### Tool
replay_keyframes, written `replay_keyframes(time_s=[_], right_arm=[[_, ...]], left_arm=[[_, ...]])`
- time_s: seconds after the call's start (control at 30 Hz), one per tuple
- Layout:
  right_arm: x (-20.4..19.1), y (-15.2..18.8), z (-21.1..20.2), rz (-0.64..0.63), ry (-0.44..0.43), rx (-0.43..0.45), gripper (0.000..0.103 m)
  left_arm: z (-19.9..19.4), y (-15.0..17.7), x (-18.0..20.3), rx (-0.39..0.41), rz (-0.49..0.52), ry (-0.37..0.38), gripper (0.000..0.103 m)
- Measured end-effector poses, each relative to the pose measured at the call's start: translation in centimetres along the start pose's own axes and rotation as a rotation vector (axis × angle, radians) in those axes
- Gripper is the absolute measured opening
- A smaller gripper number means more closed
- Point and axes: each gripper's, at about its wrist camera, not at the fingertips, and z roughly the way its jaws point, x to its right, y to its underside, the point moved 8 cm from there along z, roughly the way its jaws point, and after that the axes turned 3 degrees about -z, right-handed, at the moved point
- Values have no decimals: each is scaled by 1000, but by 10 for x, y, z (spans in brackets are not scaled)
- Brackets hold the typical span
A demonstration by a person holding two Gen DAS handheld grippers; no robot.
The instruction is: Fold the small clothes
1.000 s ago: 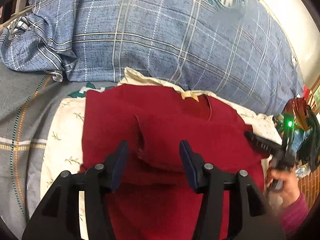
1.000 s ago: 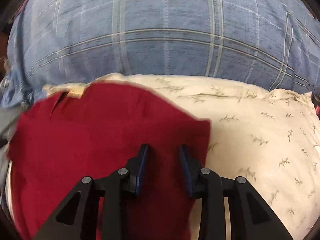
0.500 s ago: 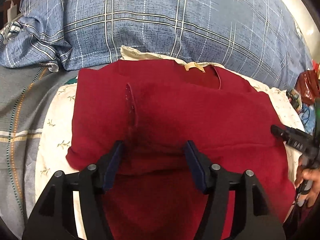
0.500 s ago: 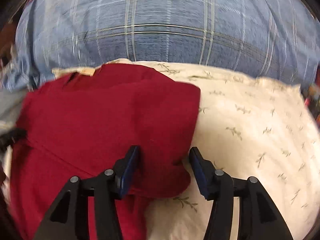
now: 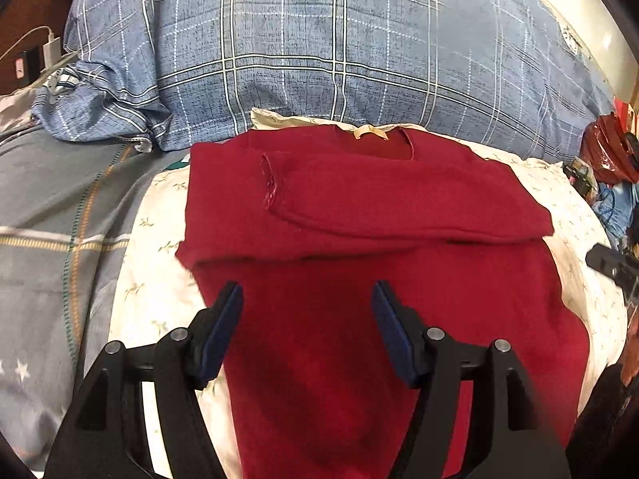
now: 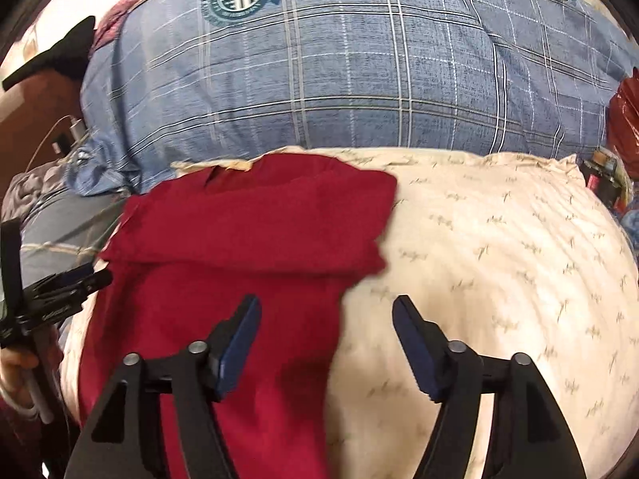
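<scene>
A dark red garment [image 5: 359, 263] lies flat on a cream floral pillow [image 5: 155, 279], neck label at the far end and both sleeves folded across its upper part. My left gripper [image 5: 307, 311] is open and empty, hovering over the garment's lower half. My right gripper [image 6: 325, 321] is open and empty above the garment's right edge [image 6: 255, 239], one finger over red cloth, the other over the pillow [image 6: 499, 263]. The right gripper also shows at the right edge of the left wrist view [image 5: 611, 265], and the left gripper shows at the left of the right wrist view [image 6: 60, 291].
A large blue plaid pillow [image 5: 339, 60] lies behind the cream one. A grey blanket [image 5: 48, 207] lies to the left. A charger and cable [image 5: 48, 50] sit at far left. Red bags and clutter [image 5: 607, 155] lie at the right.
My right gripper has opened and let go of the red sleeve, which now lies folded across the garment. Both grippers have pulled back toward the near end.
</scene>
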Motion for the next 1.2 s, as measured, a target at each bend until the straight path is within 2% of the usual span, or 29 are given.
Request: replay_keyframes(time_s=[0.07,0.3,0.4,0.5,0.63,0.73,1.0,1.2], right_arm=[[-9,12,-3,-4,-18,-11,71],[-33,44,-6,12,-74,-40,71],[-37,53,-6,30,-81,-45,72],[-39,61,1,66,-90,-47,74],[-42,73,10,76,-81,-41,76],[-45,79,17,55,-69,-50,80],[-56,84,24,-9,-74,-41,102],[-66,91,31,-87,-18,-70,103]], left_arm=[[-5,7,0,0,-11,10,73],[-3,44,-5,-71,-55,12,74],[1,57,-5,-90,-53,-5,84],[6,69,-5,-115,-50,-13,87],[8,76,-6,-113,-57,-27,103],[8,77,-7,-85,-54,-36,103],[5,77,-7,-40,-43,-41,103],[1,81,-5,-25,-38,-36,103]])
